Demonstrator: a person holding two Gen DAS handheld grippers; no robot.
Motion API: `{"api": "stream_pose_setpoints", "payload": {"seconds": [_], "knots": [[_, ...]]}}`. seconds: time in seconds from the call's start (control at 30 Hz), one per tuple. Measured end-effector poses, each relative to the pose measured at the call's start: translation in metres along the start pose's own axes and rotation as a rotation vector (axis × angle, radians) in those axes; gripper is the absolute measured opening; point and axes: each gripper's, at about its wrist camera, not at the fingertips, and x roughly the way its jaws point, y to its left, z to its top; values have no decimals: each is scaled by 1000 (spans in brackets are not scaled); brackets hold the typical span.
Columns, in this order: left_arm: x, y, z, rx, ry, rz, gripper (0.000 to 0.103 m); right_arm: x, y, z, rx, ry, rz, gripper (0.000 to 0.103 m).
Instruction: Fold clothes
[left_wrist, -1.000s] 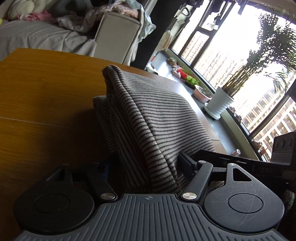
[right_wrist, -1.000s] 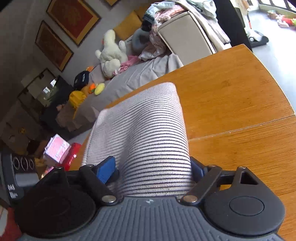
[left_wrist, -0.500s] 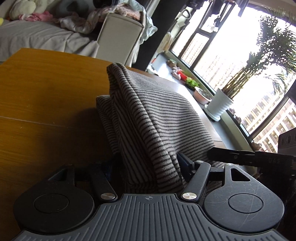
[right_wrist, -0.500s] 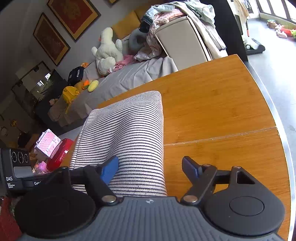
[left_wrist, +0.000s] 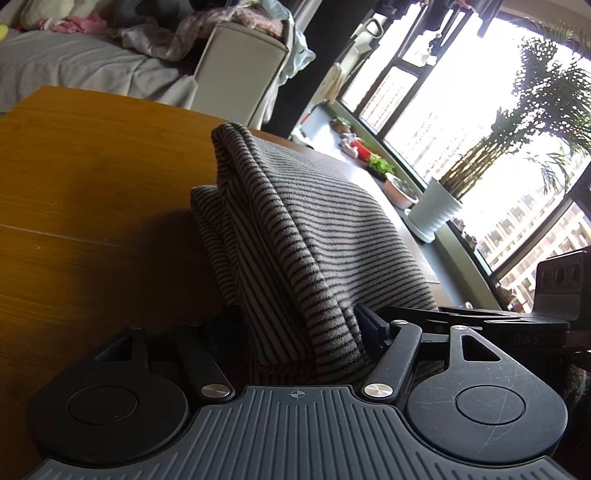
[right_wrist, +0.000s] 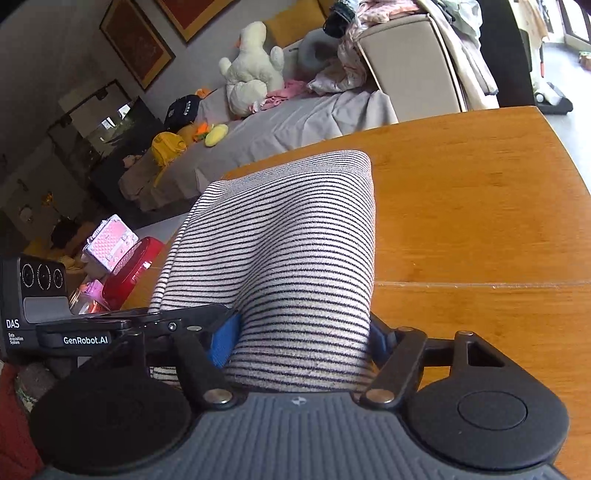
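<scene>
Striped cloth (left_wrist: 303, 236), clenched in left claw (left_wrist: 295, 332) and right claw (right_wrist: 299, 339), hides wooden table (right_wrist: 480, 221).

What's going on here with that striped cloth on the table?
A person is folding a striped cloth on a wooden table, with a handheld tool in each hand. The left tool is shut on one part of the cloth, and the right tool is shut on another part beside it. The cloth is bunched into several layers and raised at the held end, while its far end lies on the table. The fold is not yet laid flat.
</scene>
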Motion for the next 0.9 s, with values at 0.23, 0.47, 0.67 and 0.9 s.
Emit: {"api": "stream_pose_setpoints", "payload": {"seconds": [0.23,0.47,0.67,0.9], "knots": [[-7,45,17,-46,-75,39,68,70,29,39,-38,14,36,71],[-18,100,43,-109,-154,95,69,141,60,72,-101,-6,77,75],[-25,143,63,-160,-219,139,69,168,67,86,-182,-31,103,84],[-22,149,67,-144,-234,130,70,171,65,90,-181,-35,106,85]]}}
